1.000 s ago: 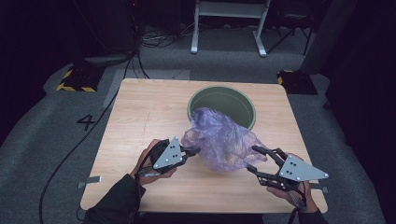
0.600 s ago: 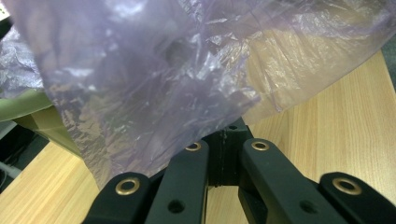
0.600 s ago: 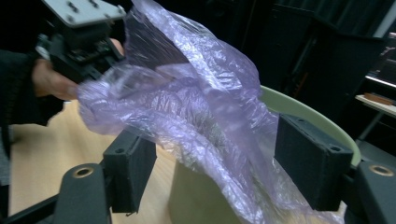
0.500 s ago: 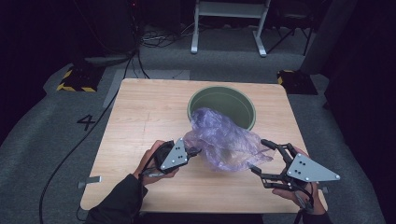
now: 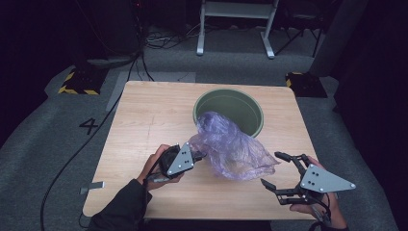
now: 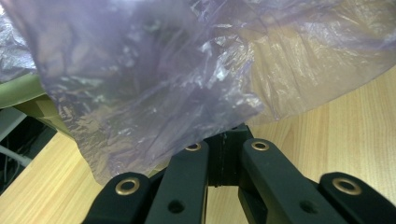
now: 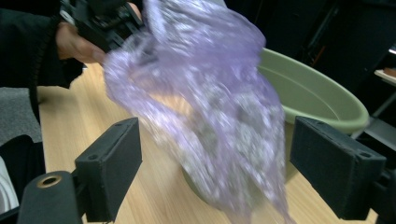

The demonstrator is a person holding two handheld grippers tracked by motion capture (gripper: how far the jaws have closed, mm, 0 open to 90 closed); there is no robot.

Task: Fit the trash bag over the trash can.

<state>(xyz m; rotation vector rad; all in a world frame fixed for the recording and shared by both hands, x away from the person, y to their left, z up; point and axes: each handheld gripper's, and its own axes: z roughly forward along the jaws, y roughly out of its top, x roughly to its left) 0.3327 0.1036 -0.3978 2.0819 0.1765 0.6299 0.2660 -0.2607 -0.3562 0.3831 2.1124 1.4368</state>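
A crumpled, see-through purple plastic bag (image 5: 231, 144) is held up over the wooden table (image 5: 144, 120), in front of a green bin (image 5: 230, 103). My left gripper (image 5: 199, 155) is shut on the bag's left edge; in the left gripper view the bag (image 6: 154, 70) drapes over the closed jaws. My right gripper (image 5: 279, 169) stands open just right of the bag's lower corner, apart from it. In the right gripper view the bag (image 7: 210, 102) hangs ahead between the wide-spread jaws, with the bin (image 7: 313, 93) behind.
The bin stands at the table's far middle. The table's right edge (image 5: 308, 144) runs close by my right hand. On the floor lie cables (image 5: 72, 154), a yellow-and-black marked base (image 5: 77, 82) and a white stand (image 5: 235, 19).
My right gripper has let go of the bag, opened wide and drawn back to the right and toward the front edge. The left gripper keeps its hold; the bag sags a little.
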